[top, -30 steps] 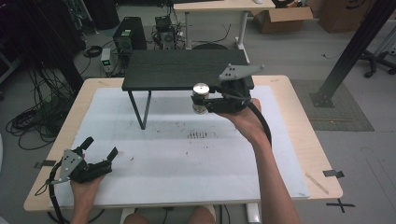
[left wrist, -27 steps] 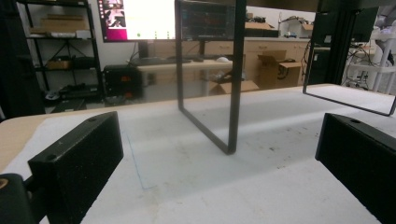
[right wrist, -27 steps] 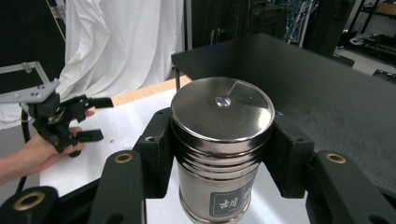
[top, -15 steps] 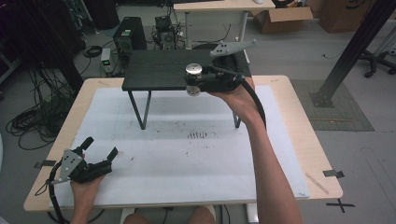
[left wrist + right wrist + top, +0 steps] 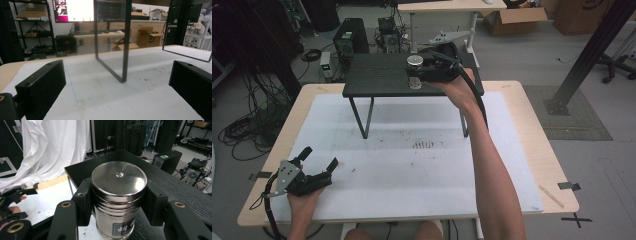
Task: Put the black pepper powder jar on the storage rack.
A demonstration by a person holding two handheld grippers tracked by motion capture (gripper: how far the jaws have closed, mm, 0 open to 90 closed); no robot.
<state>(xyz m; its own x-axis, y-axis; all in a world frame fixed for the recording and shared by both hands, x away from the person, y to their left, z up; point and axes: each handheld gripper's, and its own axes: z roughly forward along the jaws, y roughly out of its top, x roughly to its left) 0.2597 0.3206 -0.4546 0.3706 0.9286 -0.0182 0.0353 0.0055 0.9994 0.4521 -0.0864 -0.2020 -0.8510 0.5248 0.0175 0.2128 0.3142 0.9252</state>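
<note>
While the left one rests:
Right gripper: squeezing the shiny tin above the black shelf's front edge.
Left gripper: wide apart, holding nothing, near the table's front-left corner.

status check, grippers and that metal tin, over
Right gripper shut on metal tin, held over the black shelf. Left gripper open, resting on the white mat. Nothing in the way.

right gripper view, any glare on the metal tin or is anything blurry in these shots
Right gripper view: the metal tin, clamped in the right gripper, is sharp, with a bright wedge of glare on its lid. Left gripper view: the near jaws of the left gripper look soft, and a monitor behind is washed out. High view: even light, faint shadow under the black shelf.
</note>
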